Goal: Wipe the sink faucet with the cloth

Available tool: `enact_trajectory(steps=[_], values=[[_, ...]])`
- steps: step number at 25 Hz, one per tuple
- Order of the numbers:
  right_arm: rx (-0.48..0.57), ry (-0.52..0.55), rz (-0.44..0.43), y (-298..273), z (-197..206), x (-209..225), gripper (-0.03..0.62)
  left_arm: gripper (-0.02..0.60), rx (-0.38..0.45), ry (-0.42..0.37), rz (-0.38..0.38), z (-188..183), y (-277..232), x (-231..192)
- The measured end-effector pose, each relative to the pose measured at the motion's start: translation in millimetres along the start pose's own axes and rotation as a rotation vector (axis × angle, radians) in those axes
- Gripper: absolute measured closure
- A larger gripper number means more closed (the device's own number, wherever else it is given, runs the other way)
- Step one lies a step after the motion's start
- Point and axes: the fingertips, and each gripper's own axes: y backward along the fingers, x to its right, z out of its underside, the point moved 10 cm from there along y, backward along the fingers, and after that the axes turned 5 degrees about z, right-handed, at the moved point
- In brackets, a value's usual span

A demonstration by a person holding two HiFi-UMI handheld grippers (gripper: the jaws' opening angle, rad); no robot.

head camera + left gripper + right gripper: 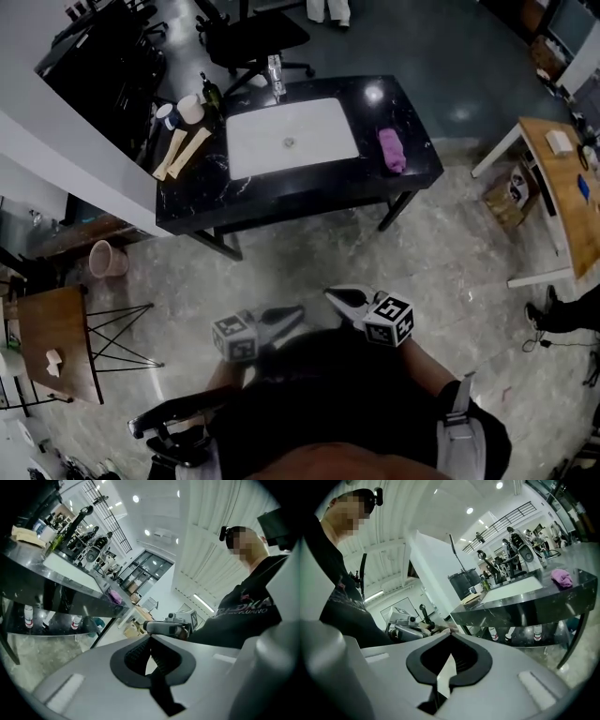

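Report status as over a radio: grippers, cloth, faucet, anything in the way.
Left gripper shut, empty; right gripper shut, empty. Purple cloth on counter, right of sink, untouched. Faucet at sink's far edge. Bare floor ahead, nothing in the way.

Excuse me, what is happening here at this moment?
A person stands back from the black counter, holding a claw in each hand close to the body. The left claw and the right claw are both shut and empty. The purple cloth lies on the counter beside the white sink, untouched. The faucet stands at the sink's far edge. Wiping has not yet begun.
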Motion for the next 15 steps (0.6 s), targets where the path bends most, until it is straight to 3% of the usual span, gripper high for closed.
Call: enact_trajectory(steps=[5,11,15], values=[[0.042,-0.053,0.025,-4.3,8.9,-5.5,0.583,0.581,0.010,-0.025,0.015,4.5,13.4,2.1],[0.076,-0.009,0.006,-5.6,-5.9,-16.1,0.583,0.581,0.080,0.026,-0.136,10.2,38.1,5.1],[0.059,0.001,-0.020,-14.5,-4.2,-25.5,0.583,0.581,0.138,0.039,-0.147,14.9,47.5,5.1]])
